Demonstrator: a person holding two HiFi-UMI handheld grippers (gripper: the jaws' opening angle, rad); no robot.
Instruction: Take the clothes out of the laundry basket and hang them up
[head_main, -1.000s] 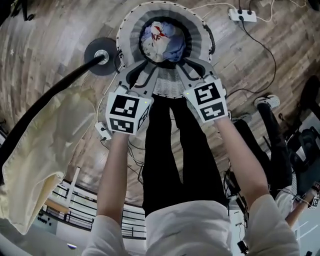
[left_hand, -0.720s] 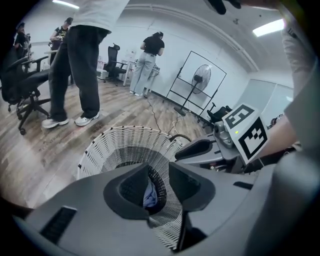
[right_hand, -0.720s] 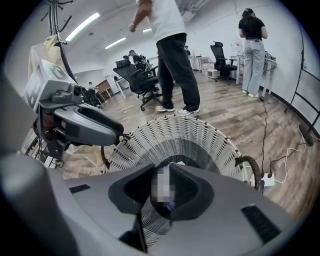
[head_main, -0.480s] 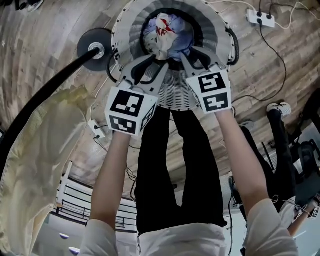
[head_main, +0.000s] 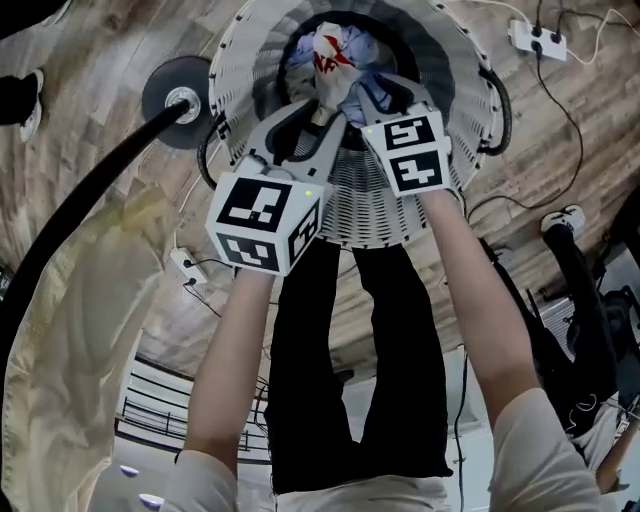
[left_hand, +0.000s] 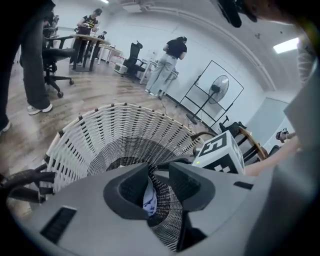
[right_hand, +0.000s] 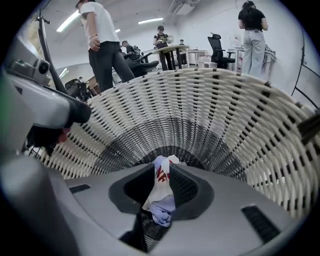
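Note:
A white wicker laundry basket (head_main: 232, 62) stands on the wood floor, straight below me. At its bottom lies a crumpled pile of clothes (head_main: 330, 55), white with red print and pale blue. My left gripper (head_main: 318, 118) hangs over the near rim, its jaws open and empty; in the left gripper view (left_hand: 159, 170) only wicker (left_hand: 110, 130) and a bit of blue cloth (left_hand: 149, 200) show through the gap. My right gripper (head_main: 385, 92) reaches inside the basket just above the pile, jaws apart. Through its gap (right_hand: 162, 172) the clothes (right_hand: 161, 187) show, lying below inside the basket (right_hand: 200, 110).
A black rack base (head_main: 180, 100) with a curved black pole (head_main: 90, 190) stands left of the basket, and a cream cloth (head_main: 60, 330) hangs at the far left. Power strips (head_main: 537, 40) and cables lie on the floor. People stand and sit around the room (right_hand: 102, 45).
Both grippers have gone down toward the basket, which fills more of the head view. The right gripper has passed the rim and is close over the clothes; the left has rolled a little.

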